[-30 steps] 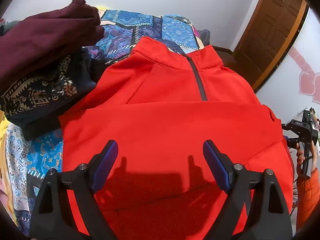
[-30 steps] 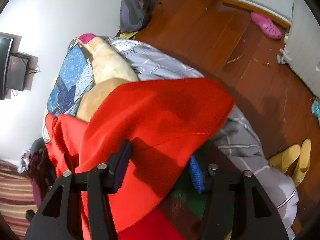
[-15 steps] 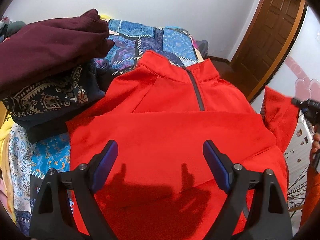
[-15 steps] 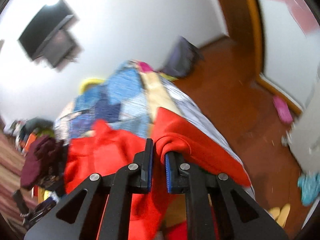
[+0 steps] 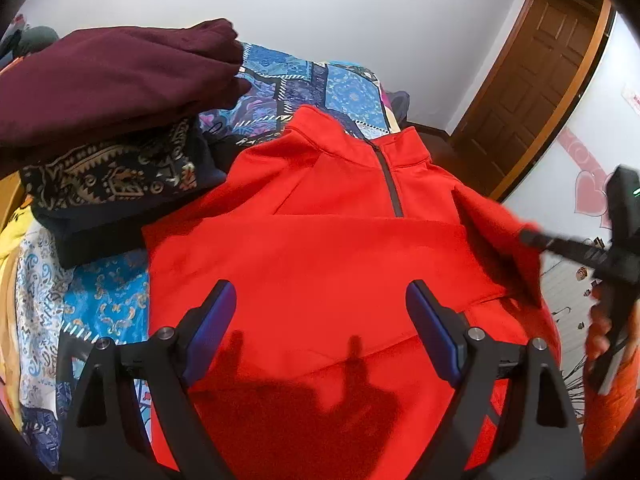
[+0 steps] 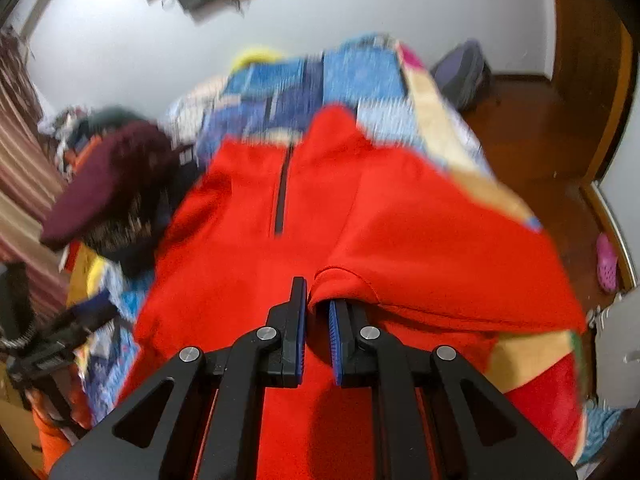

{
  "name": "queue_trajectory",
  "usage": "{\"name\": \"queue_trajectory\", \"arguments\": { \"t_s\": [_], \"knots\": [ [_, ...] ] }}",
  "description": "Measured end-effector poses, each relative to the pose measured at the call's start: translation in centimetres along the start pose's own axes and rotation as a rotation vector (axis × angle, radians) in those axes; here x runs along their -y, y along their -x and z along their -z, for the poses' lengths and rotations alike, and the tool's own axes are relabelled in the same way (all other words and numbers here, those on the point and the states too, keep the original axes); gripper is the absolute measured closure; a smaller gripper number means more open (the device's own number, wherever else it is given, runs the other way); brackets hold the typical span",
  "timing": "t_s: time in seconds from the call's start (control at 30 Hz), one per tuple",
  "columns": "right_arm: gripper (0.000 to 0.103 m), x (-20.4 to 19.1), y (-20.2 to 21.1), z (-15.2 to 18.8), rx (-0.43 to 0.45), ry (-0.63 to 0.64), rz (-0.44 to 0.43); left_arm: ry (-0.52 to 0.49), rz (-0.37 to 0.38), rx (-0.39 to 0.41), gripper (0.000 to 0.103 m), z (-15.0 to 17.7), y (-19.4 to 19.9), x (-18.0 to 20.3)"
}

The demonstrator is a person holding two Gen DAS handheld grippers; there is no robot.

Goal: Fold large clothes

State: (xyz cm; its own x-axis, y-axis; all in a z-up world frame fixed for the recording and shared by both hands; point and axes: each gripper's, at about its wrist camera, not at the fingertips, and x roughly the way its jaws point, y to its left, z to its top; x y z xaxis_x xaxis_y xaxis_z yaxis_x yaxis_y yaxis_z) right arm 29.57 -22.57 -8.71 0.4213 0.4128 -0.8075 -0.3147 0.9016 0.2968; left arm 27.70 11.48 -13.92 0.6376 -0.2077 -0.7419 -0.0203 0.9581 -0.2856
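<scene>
- Red pullover [image 5: 320, 264] spread on patterned bed [image 5: 100, 300], collar at 12 o'clock, zip along the long axis.
- Right gripper [image 6: 318, 320] nearly closed, pinching sleeve fold, body toward 12 o'clock.
- Left gripper [image 5: 320, 320] spread wide, holding nothing, hovering over hem.
- Right view motion-blurred; sleeve cuff hidden.

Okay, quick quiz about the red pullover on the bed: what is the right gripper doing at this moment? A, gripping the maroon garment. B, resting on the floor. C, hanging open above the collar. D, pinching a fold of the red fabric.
D: in the right wrist view the right gripper has its jaws nearly closed on a rolled edge of the red pullover, while the left gripper hangs open above the pullover.
</scene>
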Motion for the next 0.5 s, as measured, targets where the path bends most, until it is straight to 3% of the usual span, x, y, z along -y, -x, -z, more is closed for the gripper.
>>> {"name": "queue_trajectory", "arguments": {
  "t_s": [0.27, 0.5],
  "knots": [
    [0.093, -1.8, -0.7, 2.1, -0.131, 0.077, 0.074, 0.026, -0.012, -0.011, 0.016, 0.9, 0.1, -0.7],
    [0.089, -1.8, 4.3, 1.7, -0.001, 0.112, 0.110, -0.004, -0.001, -0.013, 0.016, 0.3, -0.3, 0.5]
  ]
}}
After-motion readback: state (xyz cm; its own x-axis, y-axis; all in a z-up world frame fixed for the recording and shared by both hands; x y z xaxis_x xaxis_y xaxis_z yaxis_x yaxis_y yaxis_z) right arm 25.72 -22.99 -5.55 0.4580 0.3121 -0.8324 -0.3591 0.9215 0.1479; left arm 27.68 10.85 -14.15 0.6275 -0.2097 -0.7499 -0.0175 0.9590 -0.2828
